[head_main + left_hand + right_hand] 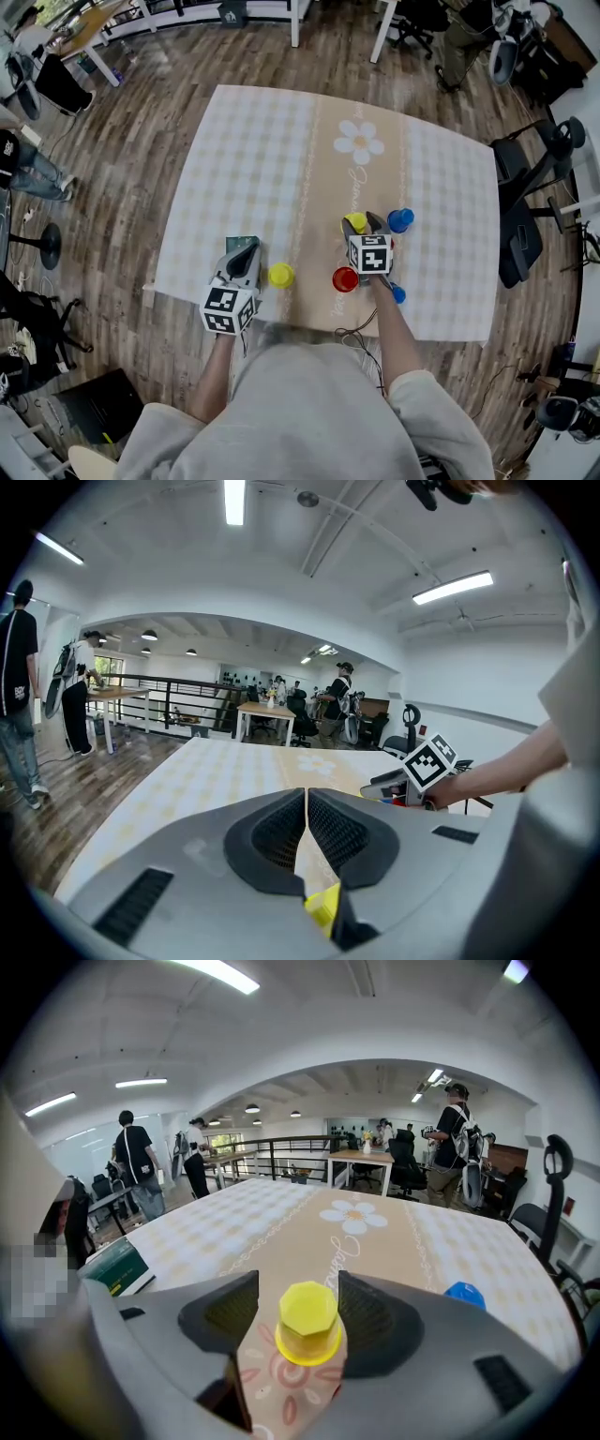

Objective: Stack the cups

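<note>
**Open fingers around a yellow cup**

The right gripper (pixel 298 1283) is held low over the surface (pixel 244 150). Its fingers (pixel 375 1321) are wide open. A yellow cup (pixel 307 1321) stands upside down between them. There is a little gap on each side, so the fingers are not squeezing it. In the head view this yellow cup (pixel 354 222) is at the tip of the right gripper (pixel 366 223), a bit right of the middle of the surface.

A blue cup (pixel 400 220) stands just beside the right gripper at 3 o'clock. The right gripper view shows the same blue cup (pixel 464 1293) past the right-hand finger. A red cup (pixel 345 278) stands at 7 o'clock from the yellow cup, close to the gripper's marker cube. Another blue piece (pixel 398 293) peeks out by the person's arm, and it is partly hidden.

The left gripper (pixel 307 803) has its fingers (pixel 272 832) closed together. Nothing is between them. In the head view the left gripper (pixel 251 246) is near the front edge of the surface, well apart from the right one. A second yellow cup (pixel 280 275) stands just beside it at 3 o'clock. A bit of that second yellow cup (pixel 323 907) shows under the closed fingers in the left gripper view.

A green book (pixel 117 1265) lies near the left gripper. A white flower (pixel 359 141) is printed on the cloth at 12 o'clock from the cups.
</note>
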`<act>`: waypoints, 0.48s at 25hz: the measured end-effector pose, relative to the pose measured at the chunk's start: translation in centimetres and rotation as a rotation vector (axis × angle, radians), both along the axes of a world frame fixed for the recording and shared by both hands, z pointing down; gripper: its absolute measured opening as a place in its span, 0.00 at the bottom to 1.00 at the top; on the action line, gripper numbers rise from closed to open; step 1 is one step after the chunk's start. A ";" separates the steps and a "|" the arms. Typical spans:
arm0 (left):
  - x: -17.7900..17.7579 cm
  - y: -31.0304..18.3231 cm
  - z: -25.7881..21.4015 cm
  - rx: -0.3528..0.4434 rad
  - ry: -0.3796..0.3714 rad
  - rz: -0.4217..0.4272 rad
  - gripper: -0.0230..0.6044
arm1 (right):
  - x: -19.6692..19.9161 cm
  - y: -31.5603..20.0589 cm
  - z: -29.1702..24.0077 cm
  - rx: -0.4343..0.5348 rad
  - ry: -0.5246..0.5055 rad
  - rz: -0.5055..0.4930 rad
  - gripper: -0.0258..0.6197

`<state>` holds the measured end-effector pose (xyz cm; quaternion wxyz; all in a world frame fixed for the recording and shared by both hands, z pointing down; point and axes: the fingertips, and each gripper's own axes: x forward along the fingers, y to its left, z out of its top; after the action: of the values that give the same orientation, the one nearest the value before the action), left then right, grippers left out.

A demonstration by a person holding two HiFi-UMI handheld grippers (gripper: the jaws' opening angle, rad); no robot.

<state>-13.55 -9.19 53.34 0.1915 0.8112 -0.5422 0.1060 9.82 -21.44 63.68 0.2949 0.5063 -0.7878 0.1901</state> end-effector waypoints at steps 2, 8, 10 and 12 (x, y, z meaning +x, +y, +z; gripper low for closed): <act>-0.1 -0.1 0.0 0.001 -0.001 -0.001 0.07 | 0.0 -0.1 0.1 -0.013 0.008 0.007 0.45; -0.4 -0.3 -0.1 0.001 0.001 -0.009 0.07 | 0.1 -0.1 0.7 -0.042 0.061 0.005 0.44; -0.4 -0.4 -0.1 0.002 0.002 -0.008 0.07 | 0.1 -0.2 0.9 -0.046 0.079 0.005 0.43; -0.3 -0.4 -0.1 0.001 0.003 -0.005 0.07 | 0.2 -0.2 1.0 -0.051 0.088 0.010 0.42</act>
<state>-13.81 -9.58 53.25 0.1920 0.8101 -0.5441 0.1039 10.04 -21.60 64.71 0.3414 0.5106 -0.7662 0.1892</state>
